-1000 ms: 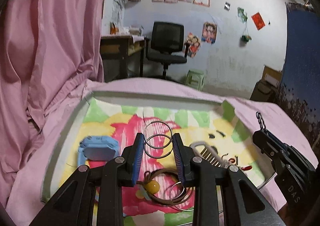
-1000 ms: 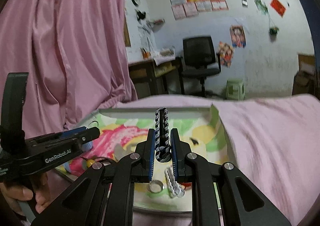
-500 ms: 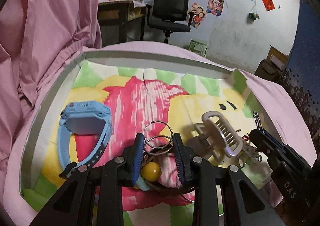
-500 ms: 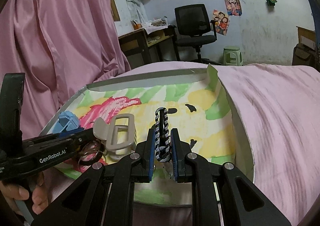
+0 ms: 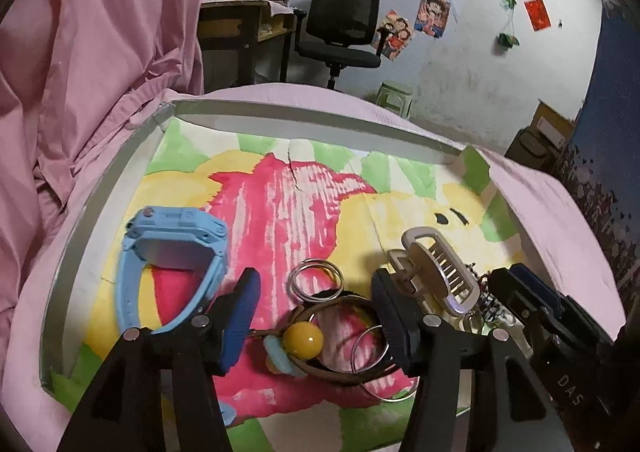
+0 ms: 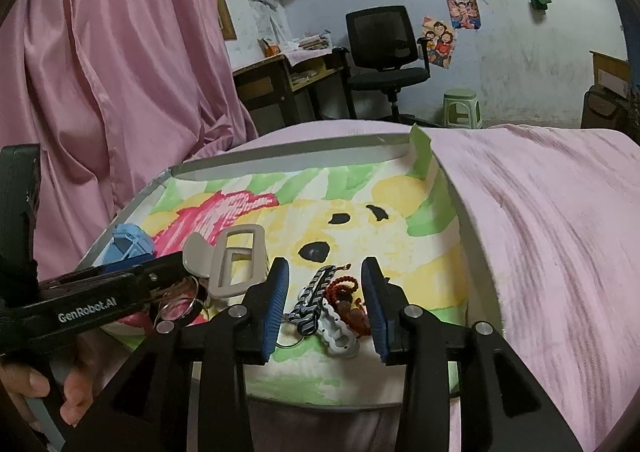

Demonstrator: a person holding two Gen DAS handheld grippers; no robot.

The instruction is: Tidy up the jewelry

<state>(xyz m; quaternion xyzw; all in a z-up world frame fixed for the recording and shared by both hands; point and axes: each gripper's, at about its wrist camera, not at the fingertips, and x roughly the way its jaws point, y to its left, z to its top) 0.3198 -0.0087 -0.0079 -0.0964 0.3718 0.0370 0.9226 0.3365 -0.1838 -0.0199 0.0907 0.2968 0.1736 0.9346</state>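
Note:
A shallow tray [image 5: 120,156] [image 6: 472,252] lined with a bright cartoon sheet holds the jewelry. My left gripper [image 5: 316,304] stands open just above a pair of silver rings [image 5: 316,282], a brown cord with a yellow bead [image 5: 303,338] and another ring [image 5: 370,348]. A blue watch [image 5: 172,248] lies to its left, a beige hair claw [image 5: 436,272] [image 6: 236,260] to its right. My right gripper [image 6: 326,300] is open over a black-and-white braided bracelet [image 6: 314,298], red beads [image 6: 344,288] and a white piece [image 6: 338,328].
The tray rests on a pink cloth [image 6: 552,236] with a pink curtain [image 5: 80,52] on the left. A hand [image 6: 76,384] holds the left gripper's handle. Behind stand a desk [image 5: 240,24], an office chair [image 5: 340,28] and a green stool [image 6: 462,108].
Both grippers have opened. The left let go of the silver rings and the right let go of the braided bracelet; both items now lie in the tray.

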